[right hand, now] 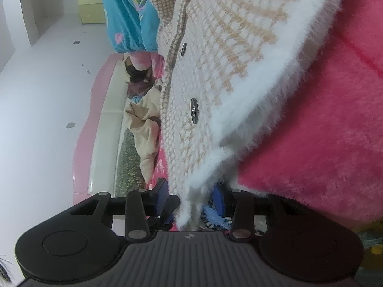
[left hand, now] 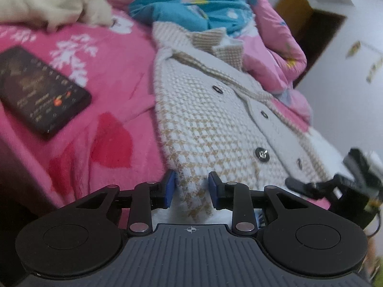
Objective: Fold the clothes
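A cream and tan houndstooth cardigan (left hand: 210,119) lies spread on a pink fleece blanket (left hand: 107,76) over the bed, its buttoned front facing up and its collar toward a rumpled blue quilt (left hand: 191,2) at the far end. The left gripper (left hand: 191,189) sits at the cardigan's near hem, a fold of the knit between its blue pads (left hand: 170,189); the left pad touches the cloth while the right one stands just clear, so I cannot tell whether it truly pinches. The right gripper (right hand: 191,198) is at the fluffy white edge of the same cardigan (right hand: 215,71), turned on its side, with the fringe hanging down between its fingers; a gap shows beside the cloth, and a firm hold is not plain there either. From the left gripper's view the right one shows at the far hem corner. A dark flat box (left hand: 38,88) rests on the blanket beside the cardigan, well apart from it, and a beige garment (left hand: 55,2) lies crumpled beyond it.
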{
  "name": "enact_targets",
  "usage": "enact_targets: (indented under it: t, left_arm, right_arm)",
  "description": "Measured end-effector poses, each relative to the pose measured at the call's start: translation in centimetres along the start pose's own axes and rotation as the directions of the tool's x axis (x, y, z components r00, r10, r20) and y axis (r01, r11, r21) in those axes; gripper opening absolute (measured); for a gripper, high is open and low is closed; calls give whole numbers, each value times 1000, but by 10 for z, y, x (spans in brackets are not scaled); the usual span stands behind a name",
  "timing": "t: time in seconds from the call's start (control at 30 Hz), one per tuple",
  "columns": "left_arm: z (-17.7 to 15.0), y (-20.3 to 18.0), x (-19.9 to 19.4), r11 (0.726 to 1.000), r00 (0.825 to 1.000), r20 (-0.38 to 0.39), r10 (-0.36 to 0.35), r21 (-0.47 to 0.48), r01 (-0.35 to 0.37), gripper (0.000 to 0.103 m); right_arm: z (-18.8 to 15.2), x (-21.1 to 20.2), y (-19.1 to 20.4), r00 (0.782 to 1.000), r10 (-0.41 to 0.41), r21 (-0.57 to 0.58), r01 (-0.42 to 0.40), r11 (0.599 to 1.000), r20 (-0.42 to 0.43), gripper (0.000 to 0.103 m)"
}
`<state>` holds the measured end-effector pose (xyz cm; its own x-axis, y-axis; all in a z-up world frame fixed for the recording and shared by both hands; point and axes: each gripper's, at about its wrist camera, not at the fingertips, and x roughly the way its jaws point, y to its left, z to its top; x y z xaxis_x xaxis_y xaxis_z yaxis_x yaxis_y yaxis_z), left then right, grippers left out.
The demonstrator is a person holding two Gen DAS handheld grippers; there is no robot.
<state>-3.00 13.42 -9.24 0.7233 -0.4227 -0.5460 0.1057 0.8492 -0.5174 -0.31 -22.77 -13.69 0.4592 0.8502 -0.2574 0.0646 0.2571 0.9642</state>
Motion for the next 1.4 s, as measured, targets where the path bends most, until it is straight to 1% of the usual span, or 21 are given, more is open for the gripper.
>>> enact_targets:
  t: [0.1, 0.2, 0.23, 0.3, 0.5, 0.57, 0.6, 0.67, 0.7, 0.73, 0.87, 0.97, 1.07, 1.13, 1.23, 1.27, 1.33, 1.37, 1.4]
  left_arm:
    - [1, -1, 0, 1000, 999, -33, 1, -15, -1, 27]
    - [2, -1, 0, 998, 998, -55, -14, -59, 10, 20]
    - [3, 0, -1, 997, 998, -55, -24, -74, 20, 15]
    - [6, 2, -3, 994, 998, -51, -46, -103, 41, 13]
    - [10, 3, -12, 984, 993, -33, -109, -143, 103, 10]
    - [11, 6, -12, 978, 991, -31, -130, -166, 123, 10]
    - [10, 8, -11, 975, 990, -30, -141, -180, 134, 10]
    - [9, 13, -10, 964, 986, -26, -168, -213, 158, 10]
    - [9, 16, -9, 957, 983, -24, -182, -232, 171, 10]
    - [10, 19, -8, 950, 981, -23, -195, -253, 183, 10]
    - [12, 29, -1, 914, 969, -15, -246, -335, 227, 12]
    - [13, 36, 8, 885, 959, -22, -283, -392, 253, 16]
    - [13, 42, 17, 851, 947, -22, -320, -446, 277, 24]
    - [13, 43, 23, 830, 938, -24, -347, -473, 295, 34]
    - [13, 45, 30, 800, 923, -27, -385, -508, 319, 43]
    - [13, 46, 31, 788, 918, -22, -396, -522, 327, 46]
    - [13, 48, 33, 763, 910, -6, -415, -548, 344, 58]
    - [13, 50, 34, 751, 907, 6, -422, -557, 353, 60]
    - [13, 51, 34, 740, 903, 18, -428, -567, 362, 64]
  right_arm:
    - [0, -1, -5, 1000, 15, 25, -15, 1000, 2, 38]
    - [-2, 4, -5, 1000, 17, 31, -17, 999, -4, 37]
    - [-3, 6, -5, 1000, 19, 30, -19, 999, -14, 37]
    - [-5, 14, -4, 999, 27, 40, -25, 999, -38, 37]
    - [-12, 38, -5, 995, 53, 75, -46, 996, -90, 37]
    - [-15, 47, -6, 993, 65, 91, -56, 994, -100, 34]
    - [-17, 51, -7, 992, 73, 103, -63, 993, -102, 30]
    - [-21, 58, -12, 990, 98, 134, -83, 988, -105, 20]
    - [-23, 61, -14, 988, 109, 148, -92, 985, -106, 11]
    - [-25, 63, -15, 988, 114, 147, -98, 984, -102, 6]
    - [-29, 63, -15, 987, 142, 130, -131, 983, -80, 4]
    - [-29, 61, -11, 983, 172, 128, -163, 978, -68, 4]
    - [-27, 59, -6, 978, 202, 129, -193, 973, -57, 4]
    - [-26, 58, -4, 974, 221, 135, -212, 968, -50, 4]
    - [-26, 57, -4, 966, 257, 170, -247, 954, -39, 4]
    - [-27, 57, -5, 961, 274, 189, -264, 946, -30, 4]
    - [-26, 57, -5, 950, 311, 225, -301, 927, -11, 4]
    - [-24, 58, -5, 944, 330, 239, -320, 917, -2, 4]
    - [-23, 59, -5, 937, 349, 253, -340, 906, 7, 4]
